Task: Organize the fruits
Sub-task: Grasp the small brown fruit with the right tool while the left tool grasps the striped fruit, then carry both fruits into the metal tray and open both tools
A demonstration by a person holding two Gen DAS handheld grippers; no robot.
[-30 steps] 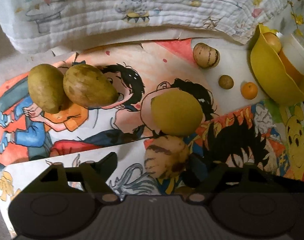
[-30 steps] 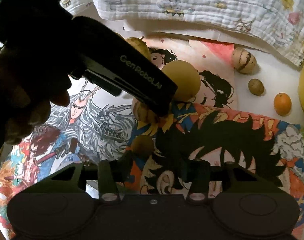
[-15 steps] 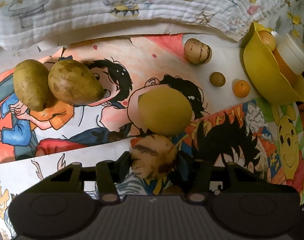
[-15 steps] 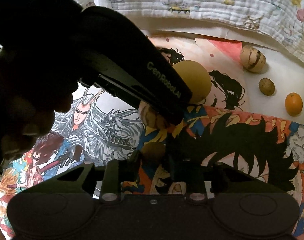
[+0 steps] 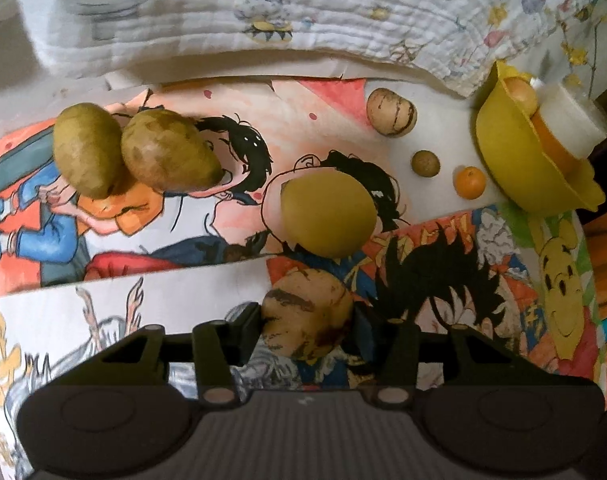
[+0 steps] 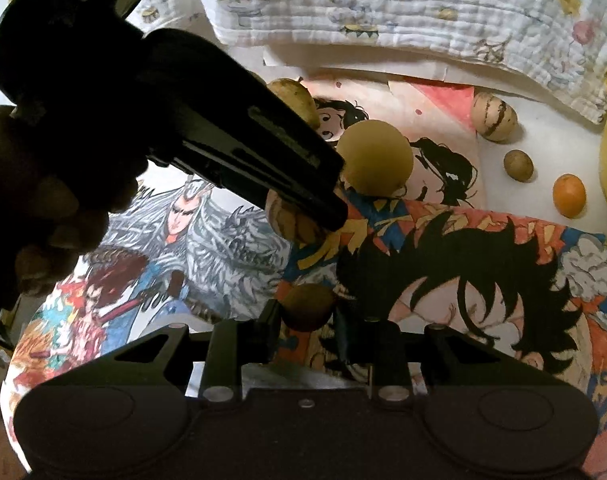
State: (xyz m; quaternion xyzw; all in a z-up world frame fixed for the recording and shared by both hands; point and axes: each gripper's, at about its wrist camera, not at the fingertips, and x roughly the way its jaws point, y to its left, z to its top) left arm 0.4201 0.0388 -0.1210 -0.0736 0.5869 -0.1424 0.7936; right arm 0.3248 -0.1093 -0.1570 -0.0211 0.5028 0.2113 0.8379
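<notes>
Fruits lie scattered over the bench [image 5: 207, 304], whose top is covered with bright cartoon posters. The left hand-held gripper [image 5: 306, 326] has its two fingers pressed against the sides of a pale, brown-striped melon [image 5: 305, 312], clenched on it where it sits on the posters; in the right wrist view the same gripper reaches in from the upper left, a hand [image 6: 43, 184] wrapped round its dark handle. The right hand-held gripper [image 6: 308, 314] is clamped on a small brown fruit [image 6: 308, 306], which sits squarely between its fingers. Just ahead of the left gripper, touching the melon's far side, is a large round yellow fruit [image 5: 327, 212]. Farther ahead and off to its left, two green-brown mangoes [image 5: 135, 150] rest against each other. Ahead and to its right sit a second striped melon [image 5: 391, 112], a little brown fruit [image 5: 425, 163] and a small orange [image 5: 469, 182], each apart from the others. Beyond the orange, at the far right, a yellow bowl [image 5: 511, 160] leans on its side with some fruit and a white-lidded container [image 5: 571, 120] in it. A quilted white blanket [image 5: 303, 12] with nursery prints runs along the far edge.
</notes>
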